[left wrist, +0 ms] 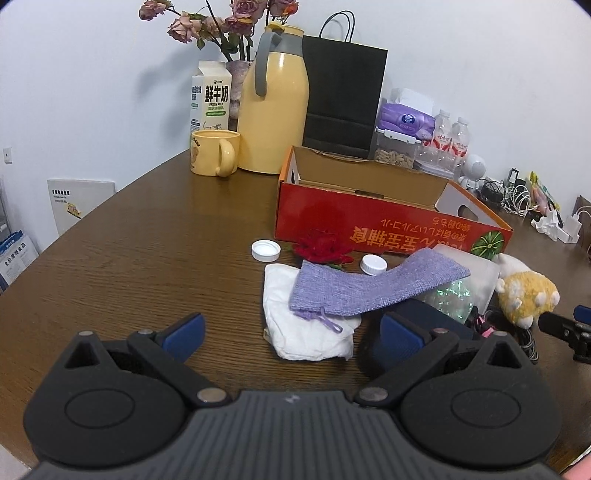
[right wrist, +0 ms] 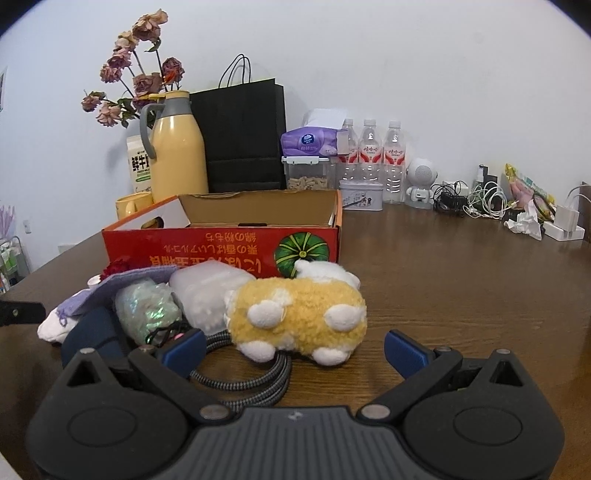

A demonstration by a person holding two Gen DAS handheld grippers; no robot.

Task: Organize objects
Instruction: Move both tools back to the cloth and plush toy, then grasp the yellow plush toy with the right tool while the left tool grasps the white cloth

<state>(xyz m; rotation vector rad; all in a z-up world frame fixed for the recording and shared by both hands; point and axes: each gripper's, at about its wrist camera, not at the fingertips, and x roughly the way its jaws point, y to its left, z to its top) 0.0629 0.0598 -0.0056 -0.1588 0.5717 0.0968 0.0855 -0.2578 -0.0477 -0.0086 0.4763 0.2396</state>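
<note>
Clutter pile: one heap of small things lies on the brown wooden table [left wrist: 147,236], just in front of one open orange-red cardboard box [left wrist: 369,225] printed with a green pumpkin
Plush: one yellow and white fluffy toy animal [right wrist: 295,317] lies on its side at the right end of the heap, near the box front and partly on top of one grey braided cable [right wrist: 255,384]
Pouch: one lilac knitted drawstring pouch [left wrist: 369,286] lies across one crumpled white cloth [left wrist: 306,332] and reaches over the heap
Caps: two white plastic screw caps [left wrist: 266,250], one either side of one red fabric rose [left wrist: 322,248], all close to the box front
Wrapped things: one frosted translucent plastic bag [right wrist: 210,295] and one iridescent glittery bundle [right wrist: 147,312] sit side by side between pouch and plush; one dark blue case [right wrist: 92,336] lies under them
Left gripper [left wrist: 291,332]: blue-padded fingers spread wide, holding nothing, low over the table, the white cloth seen between them
Right gripper [right wrist: 295,350]: fingers equally wide apart and empty, the plush between them, apart from both pads
Back row: one yellow thermos jug with grey handle [left wrist: 273,107], one yellow mug [left wrist: 214,152], one milk carton [left wrist: 210,98], one vase of dried pink roses [left wrist: 221,22], one black paper bag [left wrist: 343,96], one purple tissue pack [right wrist: 308,142], three clear water bottles with red labels [right wrist: 369,155], one small white robot figure [right wrist: 421,182]
Far right: one tangle of cables and chargers [right wrist: 480,201] against the wall
</note>
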